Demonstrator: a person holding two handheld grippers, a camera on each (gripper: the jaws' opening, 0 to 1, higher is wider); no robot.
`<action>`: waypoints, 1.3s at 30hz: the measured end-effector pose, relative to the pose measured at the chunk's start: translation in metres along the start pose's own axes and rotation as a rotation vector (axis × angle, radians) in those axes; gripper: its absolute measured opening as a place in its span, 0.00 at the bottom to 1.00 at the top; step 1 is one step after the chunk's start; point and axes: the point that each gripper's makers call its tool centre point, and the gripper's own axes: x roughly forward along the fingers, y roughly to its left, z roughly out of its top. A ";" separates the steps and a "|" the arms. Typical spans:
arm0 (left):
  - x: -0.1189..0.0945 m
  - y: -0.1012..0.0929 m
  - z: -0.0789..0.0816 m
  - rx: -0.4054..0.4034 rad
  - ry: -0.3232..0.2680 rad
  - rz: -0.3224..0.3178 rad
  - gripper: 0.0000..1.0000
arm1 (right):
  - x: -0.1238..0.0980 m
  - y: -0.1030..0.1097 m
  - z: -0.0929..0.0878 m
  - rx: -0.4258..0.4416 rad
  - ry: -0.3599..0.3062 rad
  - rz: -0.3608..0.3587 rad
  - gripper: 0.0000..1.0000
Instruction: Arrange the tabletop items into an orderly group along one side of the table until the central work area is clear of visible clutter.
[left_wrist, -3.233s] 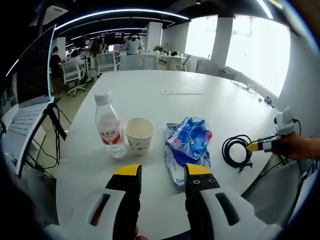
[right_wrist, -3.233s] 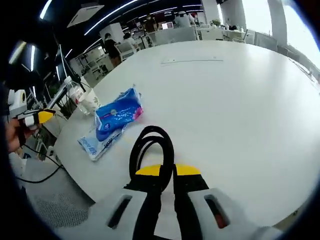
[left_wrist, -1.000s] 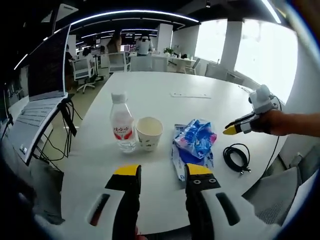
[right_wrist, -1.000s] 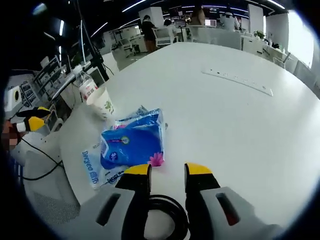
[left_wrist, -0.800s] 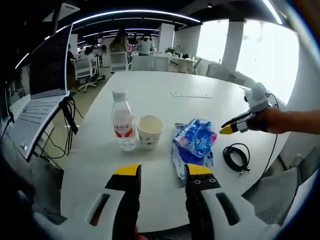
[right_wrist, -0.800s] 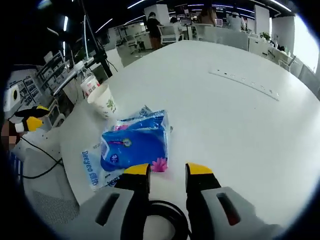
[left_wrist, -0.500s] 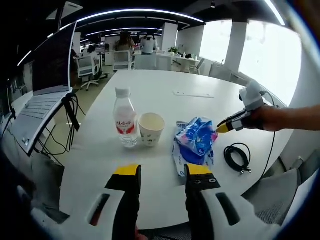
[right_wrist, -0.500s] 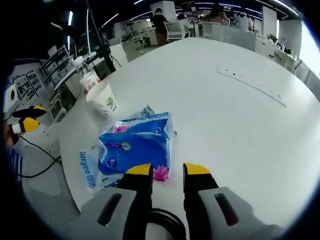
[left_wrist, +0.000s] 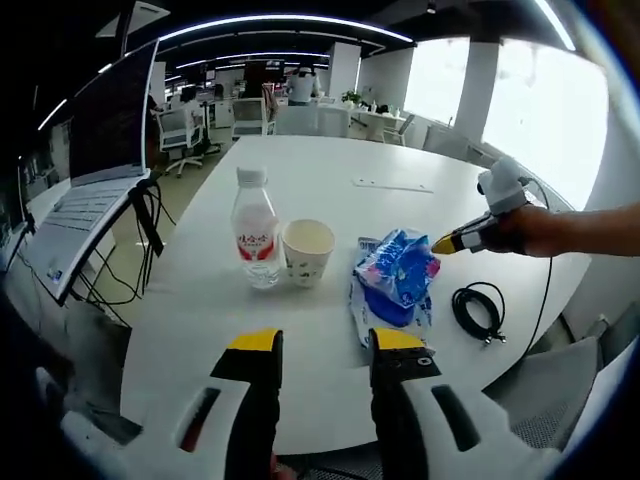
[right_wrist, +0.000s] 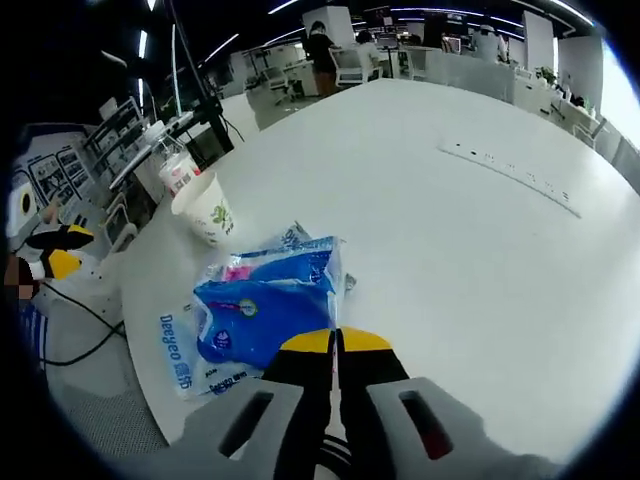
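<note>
Holding my left claw low at the near edge of the white worktop, I am keeping its two yellow-tipped jaws spread apart with nothing between them. Going across the left gripper view from its left, I am seeing an open laptop on a stand with cables hanging under it, then a clear water bottle standing upright with a white cap and red label, and a paper cup just beside it on the right; I cannot tell whether anything is in the cup. Next is lying a crumpled blue packet on top of a flat white and blue wrapper, and further right a coiled black cable near the worktop's edge. Above that coil a hand is reaching in from the right, carrying my right claw level, its yellow tip pointing at the blue packet.

In the right gripper view, I am seeing the right claw with its jaws clenched together, the tips at the near edge of the blue packet; whether they are pinching it I cannot tell. This view is showing the wrapper's blue lettering, the cup and bottle beyond, the left claw at the far left, and a long narrow strip lying on the worktop.
</note>
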 end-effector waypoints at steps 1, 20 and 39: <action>0.000 -0.001 0.001 -0.002 -0.001 -0.003 0.33 | -0.001 -0.001 0.000 0.003 -0.002 -0.001 0.00; 0.009 -0.021 0.009 0.038 0.010 -0.055 0.33 | -0.037 -0.022 -0.007 0.082 -0.081 -0.040 0.00; 0.011 -0.035 0.010 0.047 0.012 -0.084 0.33 | -0.079 -0.041 -0.032 0.154 -0.098 -0.120 0.00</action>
